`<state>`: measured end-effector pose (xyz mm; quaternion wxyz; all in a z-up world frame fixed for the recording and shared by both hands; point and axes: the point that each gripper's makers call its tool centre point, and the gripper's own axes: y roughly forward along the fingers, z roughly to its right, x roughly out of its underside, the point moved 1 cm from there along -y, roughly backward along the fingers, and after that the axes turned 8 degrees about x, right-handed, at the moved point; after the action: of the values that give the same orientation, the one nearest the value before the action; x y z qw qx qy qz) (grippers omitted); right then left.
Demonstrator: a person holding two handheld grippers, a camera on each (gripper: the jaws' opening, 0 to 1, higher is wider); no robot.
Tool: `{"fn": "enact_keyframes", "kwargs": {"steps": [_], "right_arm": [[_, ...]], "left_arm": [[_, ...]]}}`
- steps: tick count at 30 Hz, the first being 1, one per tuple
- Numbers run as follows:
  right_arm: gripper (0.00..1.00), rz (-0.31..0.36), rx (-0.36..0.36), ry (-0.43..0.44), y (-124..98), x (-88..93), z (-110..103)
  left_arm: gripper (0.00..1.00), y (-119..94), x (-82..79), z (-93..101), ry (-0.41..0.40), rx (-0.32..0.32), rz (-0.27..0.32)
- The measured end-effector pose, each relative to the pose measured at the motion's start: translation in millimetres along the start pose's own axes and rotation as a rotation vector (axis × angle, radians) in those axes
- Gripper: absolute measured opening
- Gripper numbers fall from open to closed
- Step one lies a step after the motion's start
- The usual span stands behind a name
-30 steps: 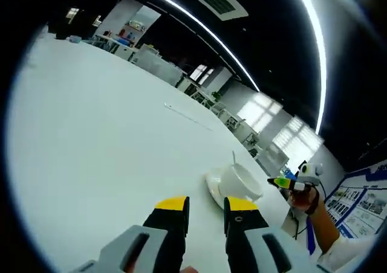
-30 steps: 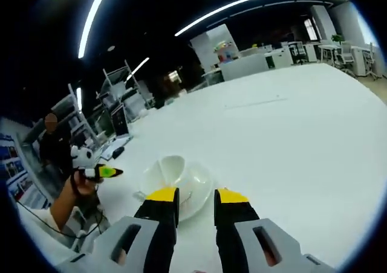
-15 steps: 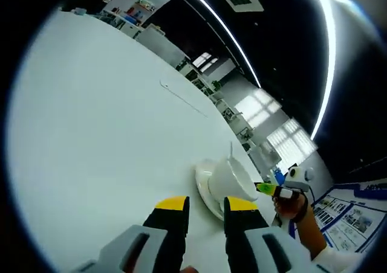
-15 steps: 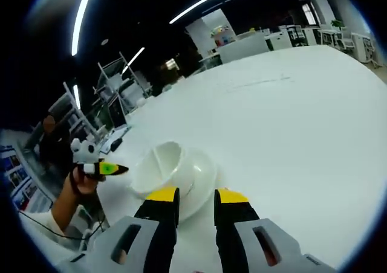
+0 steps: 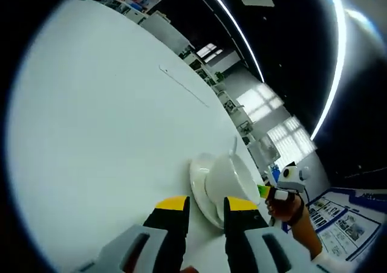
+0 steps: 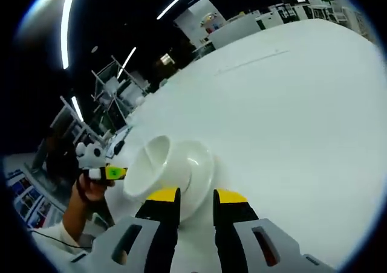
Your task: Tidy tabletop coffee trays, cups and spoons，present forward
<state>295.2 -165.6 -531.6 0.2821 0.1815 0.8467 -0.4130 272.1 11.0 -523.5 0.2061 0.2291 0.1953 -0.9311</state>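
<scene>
Fingers [image 6: 232,202] just short of saucer [image 6: 202,167] with cup [image 6: 158,167].

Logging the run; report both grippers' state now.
Left gripper: open, holding nothing, by the saucer.
Right gripper: open, holding nothing, by the saucer.

One white cup [image 5: 228,177], one white saucer [image 5: 199,185], one spoon [image 5: 233,145], one white table [image 5: 91,116]
</scene>
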Motion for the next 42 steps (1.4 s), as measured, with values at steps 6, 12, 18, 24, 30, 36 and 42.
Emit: {"fn": "enact_keyframes", "kwargs": {"steps": [6,12,18,24,30,36,42], "right_arm": [[0.23,-0.016,-0.007,0.016,5,3.7,-3],[0.23,-0.039,-0.012,0.033,10,8.7,-7],[0.22,-0.051,-0.011,0.041,11,11.9,-7],[0.21,-0.065,-0.010,0.046,12,16.0,-8],[0.17,-0.077,-0.014,0.062,16,17.0,-6],[0.12,-0.099,-0.010,0.073,20,18.2,-1],[0.10,-0.114,-0.014,0.111,21,22.3,-3]], "left_arm": [[0.25,5,7.1,2.4,-0.012,-0.001,-0.013],[0.24,14,5.3,-1.5,-0.033,-0.006,-0.028],[0.24,22,9.2,-0.2,-0.051,-0.006,-0.032],[0.22,32,25.9,8.0,-0.062,-0.023,-0.045],[0.18,41,19.7,-6.8,-0.096,-0.033,-0.060],[0.17,42,15.4,-12.0,-0.105,-0.032,-0.065],[0.12,42,10.9,-20.5,-0.136,-0.041,-0.065]]}}
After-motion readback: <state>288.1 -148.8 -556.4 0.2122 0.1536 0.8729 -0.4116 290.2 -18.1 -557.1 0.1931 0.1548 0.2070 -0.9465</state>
